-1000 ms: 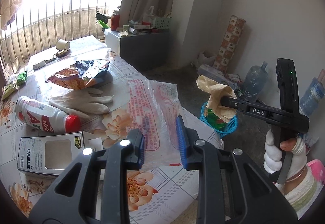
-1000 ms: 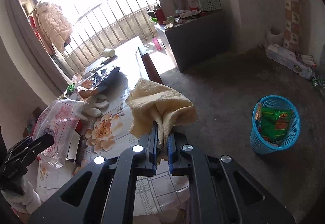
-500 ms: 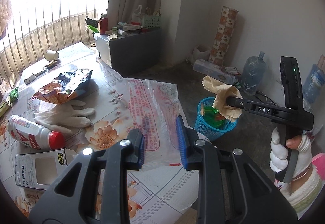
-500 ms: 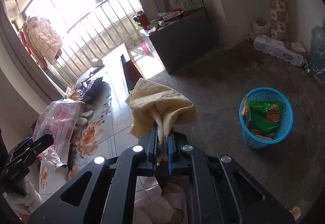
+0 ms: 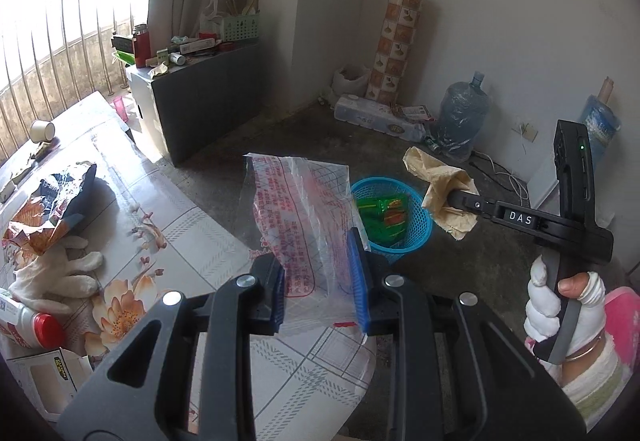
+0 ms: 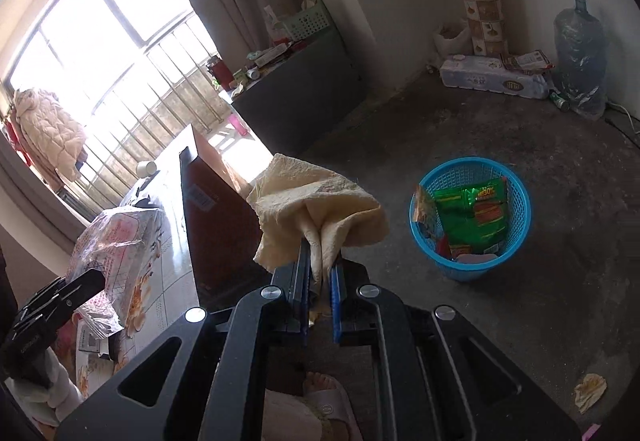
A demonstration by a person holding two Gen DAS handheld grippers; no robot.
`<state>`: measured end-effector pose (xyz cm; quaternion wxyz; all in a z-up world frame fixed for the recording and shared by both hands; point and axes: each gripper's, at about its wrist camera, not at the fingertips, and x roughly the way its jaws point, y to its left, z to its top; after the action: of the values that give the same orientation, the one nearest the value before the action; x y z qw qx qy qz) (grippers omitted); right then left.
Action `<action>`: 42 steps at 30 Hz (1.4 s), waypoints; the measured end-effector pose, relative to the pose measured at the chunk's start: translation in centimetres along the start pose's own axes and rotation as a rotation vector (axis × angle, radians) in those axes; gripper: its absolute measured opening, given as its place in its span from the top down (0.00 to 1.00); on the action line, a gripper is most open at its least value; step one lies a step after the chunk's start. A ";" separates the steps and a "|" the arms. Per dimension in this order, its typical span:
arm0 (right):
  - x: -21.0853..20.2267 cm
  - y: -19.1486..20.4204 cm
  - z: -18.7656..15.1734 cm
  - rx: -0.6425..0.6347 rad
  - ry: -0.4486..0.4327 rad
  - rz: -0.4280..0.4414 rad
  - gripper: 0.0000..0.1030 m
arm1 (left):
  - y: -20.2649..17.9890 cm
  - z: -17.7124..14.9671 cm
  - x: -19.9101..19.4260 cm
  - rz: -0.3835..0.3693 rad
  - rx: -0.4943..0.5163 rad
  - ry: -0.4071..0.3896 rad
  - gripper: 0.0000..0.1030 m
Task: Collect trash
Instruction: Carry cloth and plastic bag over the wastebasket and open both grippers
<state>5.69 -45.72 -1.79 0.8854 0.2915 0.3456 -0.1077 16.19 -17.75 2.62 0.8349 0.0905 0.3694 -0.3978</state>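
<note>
We hold trash in both hands now. Our left gripper (image 5: 319,287) has its fingers (image 5: 357,281) squeezed on a clear plastic bag (image 5: 298,209) with red print. The bag stands up out of the fingers and hangs out past the edge of the surface (image 5: 208,237), so it can go straight to the bin (image 5: 394,217). Our right gripper (image 6: 318,289) has its fingers (image 6: 335,293) shut tight on a crumpled yellow cloth (image 6: 316,201). The cloth puffs out above the fingers like a little bundle, pinched low so it will not slip.

The bin is a blue basket on the floor, near the surface. In the right view the bin (image 6: 472,217) sits ahead and to the right of the cloth, apart from it. A green wrapper (image 6: 472,217) is already in it. We think we carry both things at once so we only make one trip.

More trash waits on the surface: a torn snack bag (image 5: 52,201), a white glove (image 5: 52,273), a bottle with a red cap (image 5: 28,325), a paper cup (image 5: 42,129) and a box (image 5: 44,381). A scrap (image 6: 591,392) lies on the floor too.

We guess the next step is to bring each hand over the bin and let go. The bag is light and floppy, so it could drift and miss
</note>
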 end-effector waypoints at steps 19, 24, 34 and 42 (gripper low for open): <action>4.6 -15.5 0.6 0.395 0.057 -0.016 0.91 | -9.3 4.0 18.6 -0.264 0.068 0.267 0.74; 8.5 -18.9 1.5 0.485 0.095 -0.015 0.91 | -11.1 4.7 24.7 -0.295 0.064 0.348 0.74; 17.0 -26.5 3.8 0.623 0.110 -0.121 0.58 | -13.5 7.4 37.2 -0.278 -0.063 0.432 0.44; 16.0 -25.4 1.8 0.573 0.103 -0.105 0.58 | -11.8 7.9 33.6 -0.315 -0.046 0.359 0.38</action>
<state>8.50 -67.10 -22.76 0.7416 0.5164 0.3601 -0.2317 25.64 -49.20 -13.20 0.6854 0.0817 0.5304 -0.4923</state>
